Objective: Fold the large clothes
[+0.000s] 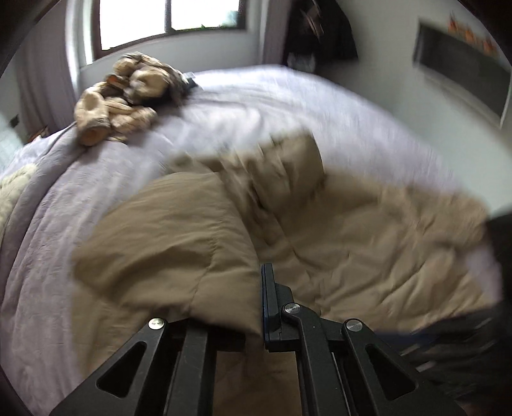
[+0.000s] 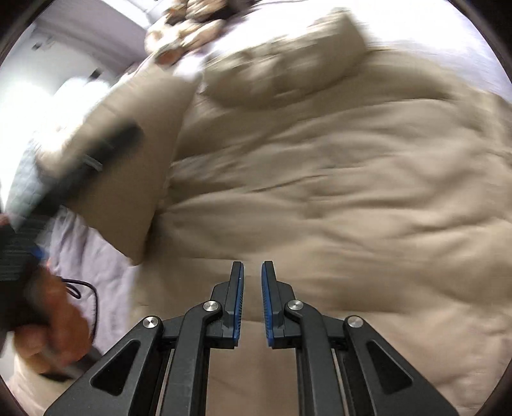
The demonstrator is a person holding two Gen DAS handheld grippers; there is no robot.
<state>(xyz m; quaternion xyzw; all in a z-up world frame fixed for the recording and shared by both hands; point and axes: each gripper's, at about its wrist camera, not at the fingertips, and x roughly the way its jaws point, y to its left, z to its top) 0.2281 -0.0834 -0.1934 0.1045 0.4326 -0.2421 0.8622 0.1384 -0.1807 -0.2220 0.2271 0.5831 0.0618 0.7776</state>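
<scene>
A large tan padded garment lies spread on a lavender bedspread, with one end folded into a lump. My left gripper is shut on a flap of the tan garment. The fabric hangs over one finger and hides it, so only the other finger shows. In the right wrist view the left gripper is a dark blur holding that flap lifted at the left. My right gripper hovers over the tan garment. A narrow gap separates its pads, with nothing between them.
A heap of brown and beige clothes sits at the bed's far side under a window. A cream fuzzy item lies at the bed's left edge. A hand with a cable is at lower left. A dark frame hangs on the wall.
</scene>
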